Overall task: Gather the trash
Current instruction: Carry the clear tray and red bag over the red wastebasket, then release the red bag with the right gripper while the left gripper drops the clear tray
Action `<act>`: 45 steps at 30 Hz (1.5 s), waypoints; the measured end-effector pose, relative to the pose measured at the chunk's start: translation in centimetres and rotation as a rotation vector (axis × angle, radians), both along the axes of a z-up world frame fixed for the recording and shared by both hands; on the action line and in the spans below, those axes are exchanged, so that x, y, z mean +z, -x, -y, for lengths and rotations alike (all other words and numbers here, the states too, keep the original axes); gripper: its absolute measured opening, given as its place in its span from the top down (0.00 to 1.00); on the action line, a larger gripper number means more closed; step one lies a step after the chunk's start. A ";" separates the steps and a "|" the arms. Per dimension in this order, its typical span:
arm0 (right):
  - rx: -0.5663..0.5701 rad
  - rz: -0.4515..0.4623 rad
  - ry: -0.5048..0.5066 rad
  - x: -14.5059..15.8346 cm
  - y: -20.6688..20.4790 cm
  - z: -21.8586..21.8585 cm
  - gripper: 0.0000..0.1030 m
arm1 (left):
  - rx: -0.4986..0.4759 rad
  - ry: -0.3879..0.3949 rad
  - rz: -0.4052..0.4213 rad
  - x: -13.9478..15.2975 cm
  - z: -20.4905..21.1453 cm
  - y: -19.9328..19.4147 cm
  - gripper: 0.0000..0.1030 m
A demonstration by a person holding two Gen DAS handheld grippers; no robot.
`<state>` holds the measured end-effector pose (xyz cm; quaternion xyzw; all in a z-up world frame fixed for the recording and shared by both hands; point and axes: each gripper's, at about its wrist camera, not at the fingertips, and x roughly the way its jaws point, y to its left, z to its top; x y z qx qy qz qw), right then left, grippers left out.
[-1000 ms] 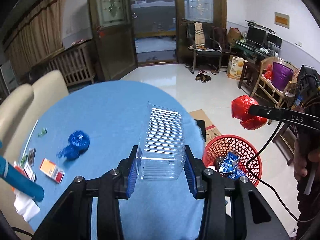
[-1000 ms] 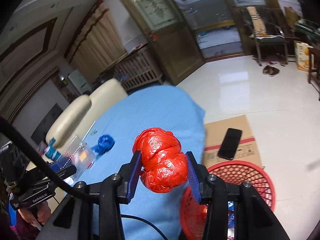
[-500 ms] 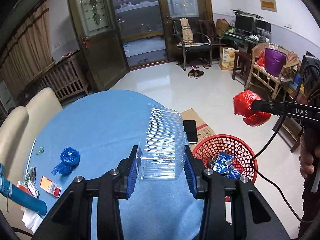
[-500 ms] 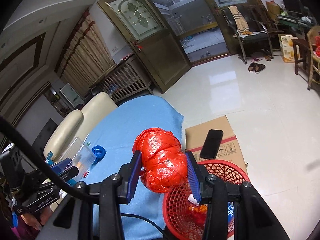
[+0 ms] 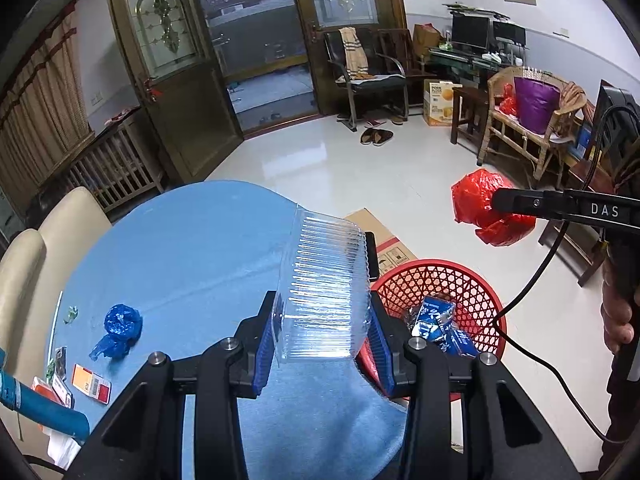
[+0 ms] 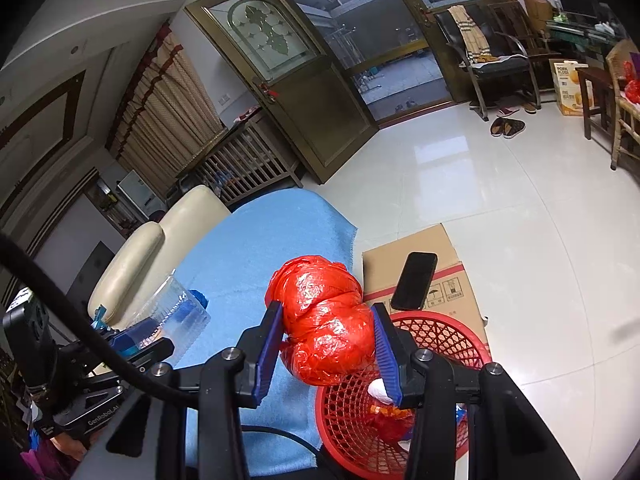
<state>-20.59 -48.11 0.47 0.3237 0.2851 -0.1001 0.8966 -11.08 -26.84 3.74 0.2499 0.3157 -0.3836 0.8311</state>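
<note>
Trash basket [image 6: 436,344] lies just below my right gripper [image 6: 328,344], clamped on the red bag [image 6: 324,320]. My left gripper [image 5: 322,340], clamped on the clear box [image 5: 326,284], sits beside the rim, so the right is nearer.

Basket [image 5: 472,280] on floor right of table [image 5: 192,248]; phone [image 6: 414,280] on cardboard [image 6: 448,248] behind.
</note>
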 end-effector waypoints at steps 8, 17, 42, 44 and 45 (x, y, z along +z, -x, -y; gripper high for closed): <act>-0.005 -0.016 -0.014 -0.9 0.4 0.7 0.55 | -0.022 -0.020 -0.011 -0.9 1.4 0.5 0.57; -0.015 -0.041 -0.037 -2.0 1.0 1.4 0.55 | -0.041 -0.039 -0.014 -1.8 2.6 1.2 0.57; -0.047 -0.116 -0.121 -5.0 1.5 2.9 0.55 | -0.080 -0.076 -0.021 -3.4 4.6 1.7 0.57; -0.047 -0.118 -0.128 -5.2 1.5 3.0 0.55 | -0.084 -0.077 -0.024 -3.4 4.8 1.6 0.57; -0.048 -0.118 -0.129 -5.2 1.5 3.0 0.55 | -0.086 -0.079 -0.024 -3.5 4.9 1.6 0.57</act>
